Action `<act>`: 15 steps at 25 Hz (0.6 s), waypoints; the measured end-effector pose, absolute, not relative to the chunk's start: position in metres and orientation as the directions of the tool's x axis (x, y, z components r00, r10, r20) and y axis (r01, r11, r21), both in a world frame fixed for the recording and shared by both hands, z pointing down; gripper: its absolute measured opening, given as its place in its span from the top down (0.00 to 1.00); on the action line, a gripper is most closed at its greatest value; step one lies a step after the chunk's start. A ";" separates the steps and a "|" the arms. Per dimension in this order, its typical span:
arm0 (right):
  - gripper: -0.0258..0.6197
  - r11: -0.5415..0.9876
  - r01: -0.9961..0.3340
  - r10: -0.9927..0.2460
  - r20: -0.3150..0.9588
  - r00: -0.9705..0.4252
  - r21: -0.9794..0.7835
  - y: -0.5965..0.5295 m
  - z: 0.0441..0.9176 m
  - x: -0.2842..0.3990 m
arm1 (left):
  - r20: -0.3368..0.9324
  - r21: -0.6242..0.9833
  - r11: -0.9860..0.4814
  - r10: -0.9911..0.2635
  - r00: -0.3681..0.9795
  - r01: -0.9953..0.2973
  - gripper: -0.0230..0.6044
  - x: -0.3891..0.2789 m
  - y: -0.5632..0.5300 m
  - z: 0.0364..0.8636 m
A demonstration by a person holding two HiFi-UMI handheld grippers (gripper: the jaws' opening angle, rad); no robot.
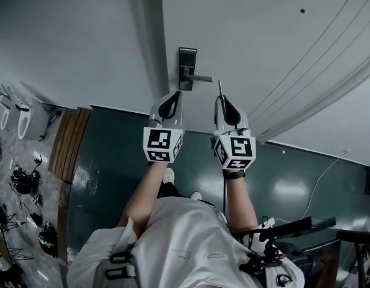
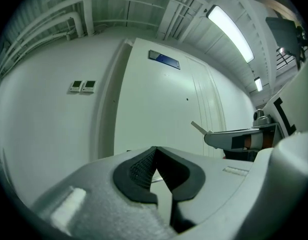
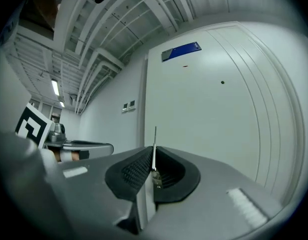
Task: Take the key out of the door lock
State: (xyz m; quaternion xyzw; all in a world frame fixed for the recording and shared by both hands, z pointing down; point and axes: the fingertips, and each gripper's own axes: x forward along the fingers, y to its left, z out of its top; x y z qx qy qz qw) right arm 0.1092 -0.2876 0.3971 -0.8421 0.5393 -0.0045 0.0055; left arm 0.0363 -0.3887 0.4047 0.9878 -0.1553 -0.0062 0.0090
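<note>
I have the key [image 3: 154, 136] clamped between the pads of the right gripper [image 3: 154, 153]. Its bow is buried in the ribbed rubber and the thin blade sticks straight out past the tips, so the jaws are pressed together on the key itself. In the head view the blade [image 1: 220, 89] stands in open air in front of the door [image 1: 274, 35]. It is apart from the lock plate [image 1: 187, 57], which sits close to the door's edge by the frame, and just off the free end of the lever handle [image 1: 201, 78]. By my reading the key is already out of the cylinder. I'd say it is gripped by the bow because that is the only part wide enough to pinch flat. The left gripper [image 2: 154, 153] has its jaws closed tip to tip on nothing (only a sliver of the handle shows through the gap lower down). It hangs beside the right gripper below the plate, and I take it for a spare hand, there to steady the door if needed. The grip is on a narrow piece of metal, so I'd watch for the key pivoting between the pads.
</note>
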 end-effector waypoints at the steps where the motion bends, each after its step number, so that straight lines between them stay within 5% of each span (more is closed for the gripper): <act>1: 0.92 -0.410 -0.912 -0.912 0.002 0.410 -0.026 -0.280 0.398 0.105 | -0.008 0.012 -0.953 -0.304 0.953 -0.304 0.96 0.034 -0.376 0.403; 15: 0.92 -0.452 -0.892 -0.892 -0.003 0.452 -0.033 -0.262 0.389 0.072 | -0.053 -0.012 -0.938 -0.344 0.937 -0.345 0.96 -0.008 -0.362 0.387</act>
